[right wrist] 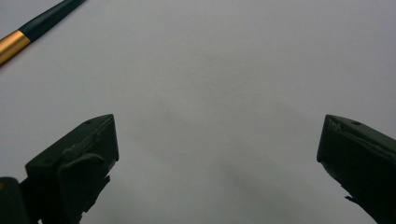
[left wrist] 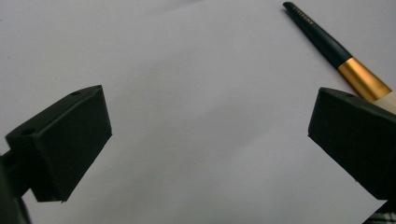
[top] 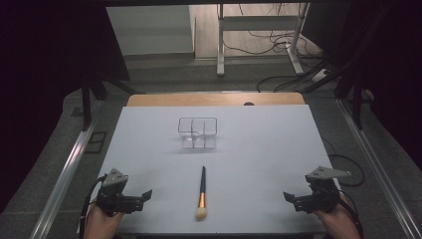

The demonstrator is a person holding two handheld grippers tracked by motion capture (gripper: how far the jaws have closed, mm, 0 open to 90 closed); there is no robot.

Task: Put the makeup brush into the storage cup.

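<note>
A makeup brush (top: 201, 195) with a dark green handle, gold ferrule and pale bristles lies on the white table (top: 259, 149), bristles toward the front edge. My left gripper (top: 144, 195) rests at the front left, open, pointing toward the brush with nothing between its jaws. In the left gripper view (left wrist: 208, 114) the brush (left wrist: 336, 51) lies at the upper right, partly behind one jaw. My right gripper (top: 287, 197) rests at the front right, open and empty. The right gripper view (right wrist: 217, 140) catches the brush (right wrist: 32, 28) at the upper left.
A clear plastic organizer (top: 197, 132) with several compartments stands at the table's middle, beyond the brush. A wooden strip (top: 214, 99) edges the far side. Past it are a desk frame (top: 259, 35) and cables on the floor.
</note>
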